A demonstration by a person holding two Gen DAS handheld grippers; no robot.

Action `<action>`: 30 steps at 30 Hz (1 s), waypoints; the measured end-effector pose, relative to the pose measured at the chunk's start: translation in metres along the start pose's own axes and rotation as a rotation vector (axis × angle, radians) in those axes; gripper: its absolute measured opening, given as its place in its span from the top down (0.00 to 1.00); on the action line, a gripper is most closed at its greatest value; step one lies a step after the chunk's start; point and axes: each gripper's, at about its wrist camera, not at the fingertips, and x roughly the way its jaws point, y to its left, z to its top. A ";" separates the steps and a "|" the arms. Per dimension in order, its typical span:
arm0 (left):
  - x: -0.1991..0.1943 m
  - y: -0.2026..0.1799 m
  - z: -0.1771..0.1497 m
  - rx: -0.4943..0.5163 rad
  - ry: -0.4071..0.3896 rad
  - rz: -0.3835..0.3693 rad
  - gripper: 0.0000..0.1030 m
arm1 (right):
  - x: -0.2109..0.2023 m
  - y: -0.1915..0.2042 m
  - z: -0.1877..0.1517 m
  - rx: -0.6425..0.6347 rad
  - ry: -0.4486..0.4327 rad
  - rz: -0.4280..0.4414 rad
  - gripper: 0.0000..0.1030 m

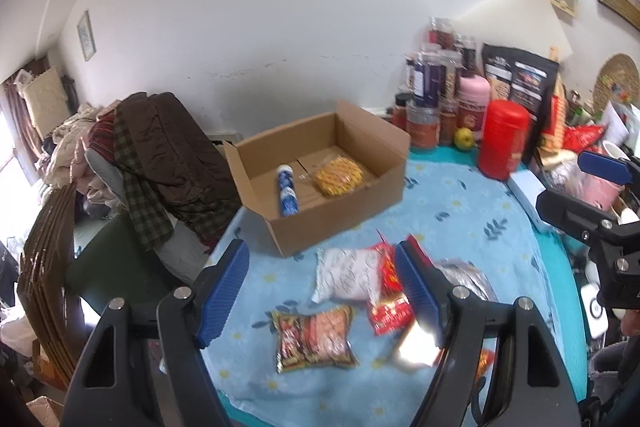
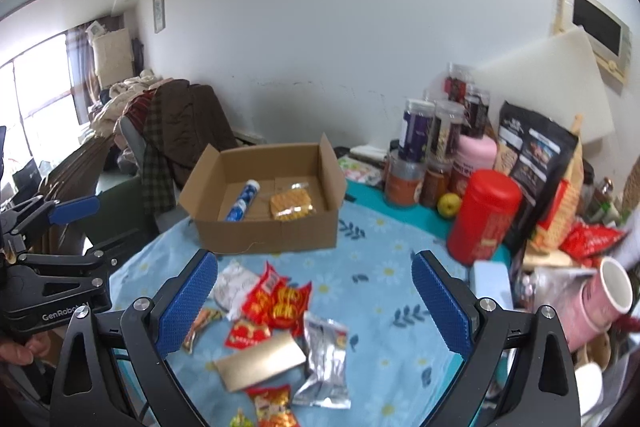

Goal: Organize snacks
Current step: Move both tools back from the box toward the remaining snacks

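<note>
An open cardboard box (image 1: 340, 223) (image 2: 280, 235) stands on the blue flowered cloth and holds a blue-white tube (image 1: 287, 190) (image 2: 242, 200) and a yellow snack pack (image 1: 338, 175) (image 2: 291, 206). Loose snacks lie in front of it: a white pack (image 1: 347, 275), red packs (image 2: 280, 301), a brown-red pack (image 1: 314, 338), a gold flat pack (image 2: 262, 361) and a silver pack (image 2: 325, 359). My left gripper (image 1: 322, 293) is open and empty above the snacks. My right gripper (image 2: 314, 303) is open and empty above them too.
Jars, a red canister (image 1: 503, 141) (image 2: 482, 217), a black bag (image 2: 532, 163), a yellow-green apple (image 2: 447, 205) and pink cups (image 2: 592, 301) crowd the table's right side. A chair piled with clothes (image 1: 160, 163) stands left of the table.
</note>
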 end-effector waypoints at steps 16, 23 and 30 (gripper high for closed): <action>0.004 -0.030 -0.058 0.052 0.103 -0.113 0.27 | -0.009 -0.001 -0.071 0.039 0.084 0.048 0.04; 0.016 -0.048 -0.083 0.066 0.157 -0.138 0.27 | 0.000 -0.004 -0.102 0.039 0.148 0.070 0.04; 0.027 -0.064 -0.106 0.076 0.217 -0.182 0.27 | 0.012 -0.012 -0.132 0.061 0.216 0.094 0.04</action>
